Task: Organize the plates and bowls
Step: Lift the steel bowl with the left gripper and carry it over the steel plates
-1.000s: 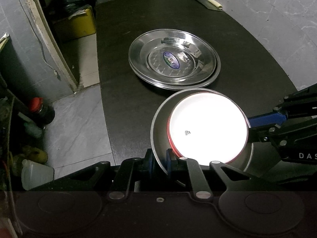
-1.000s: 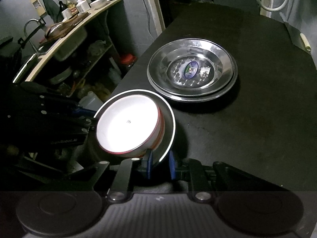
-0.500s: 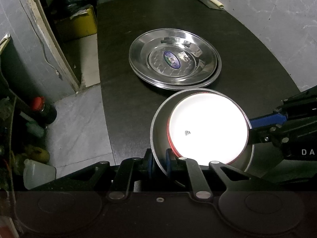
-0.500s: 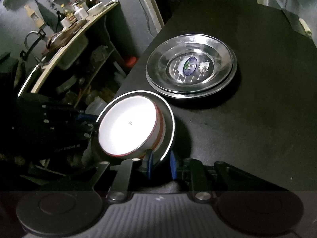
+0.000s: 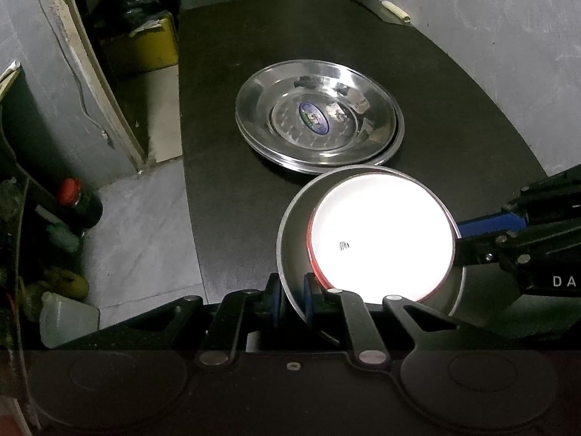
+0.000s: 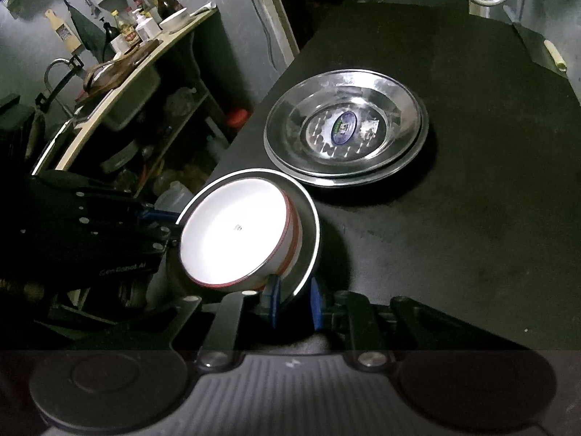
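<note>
While both grippers pinch opposite edges of the steel bowl [image 5: 290, 250], the white bowl [image 5: 381, 239] sits nested inside it, and the pair hangs tilted above the near end of the black table [image 5: 225, 189]. The left gripper [image 5: 292, 299] is clamped on the rim at 6 o'clock in its own view; the right gripper [image 6: 292, 303] is likewise clamped on the steel rim at 6 o'clock in its view, and shows at 3 o'clock in the left view.

The stacked steel plates [image 5: 319, 116] lie flat at 12 o'clock, apart from the bowls. To finish well, I judge both hands should level the pair together and lower it evenly, since the loose white bowl could slide out.

Glare washes out the white bowl's inside, so its depth is unclear. How many plates are stacked is hard to count. The bowls' undersides and the table's near edge are hidden by the grippers.
</note>
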Action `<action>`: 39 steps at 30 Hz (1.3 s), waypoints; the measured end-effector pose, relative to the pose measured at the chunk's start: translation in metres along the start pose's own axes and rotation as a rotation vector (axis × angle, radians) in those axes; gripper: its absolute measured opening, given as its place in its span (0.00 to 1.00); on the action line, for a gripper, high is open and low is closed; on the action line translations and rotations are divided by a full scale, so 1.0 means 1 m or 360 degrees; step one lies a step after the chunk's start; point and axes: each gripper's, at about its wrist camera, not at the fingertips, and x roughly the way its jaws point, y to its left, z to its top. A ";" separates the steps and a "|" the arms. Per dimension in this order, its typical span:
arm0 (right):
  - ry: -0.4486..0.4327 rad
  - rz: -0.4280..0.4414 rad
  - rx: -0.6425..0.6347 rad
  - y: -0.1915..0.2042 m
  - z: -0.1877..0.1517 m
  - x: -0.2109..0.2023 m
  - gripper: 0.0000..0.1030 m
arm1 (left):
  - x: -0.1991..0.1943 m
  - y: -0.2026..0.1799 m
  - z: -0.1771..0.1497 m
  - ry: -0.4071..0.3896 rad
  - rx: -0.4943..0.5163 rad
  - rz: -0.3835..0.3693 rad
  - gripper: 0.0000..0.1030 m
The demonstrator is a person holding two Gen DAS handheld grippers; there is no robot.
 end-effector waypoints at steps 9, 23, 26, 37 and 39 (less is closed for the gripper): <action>-0.0070 0.0012 0.0025 -0.005 0.003 -0.011 0.20 | -0.005 0.000 0.008 -0.0042 -0.0041 -0.0015 0.11; -0.0207 0.0025 0.0047 -0.007 0.007 -0.029 0.19 | -0.016 0.000 0.017 -0.0120 -0.0087 -0.0027 0.11; -0.0231 0.0027 0.0051 -0.008 0.008 -0.031 0.20 | -0.019 0.000 0.019 -0.0140 -0.0097 -0.0028 0.11; -0.0268 0.0017 0.0066 -0.013 0.012 -0.033 0.20 | -0.018 0.003 0.028 -0.0158 -0.0123 -0.0051 0.11; -0.0271 0.0014 0.0071 -0.013 0.012 -0.033 0.19 | -0.018 0.005 0.030 -0.0167 -0.0134 -0.0064 0.11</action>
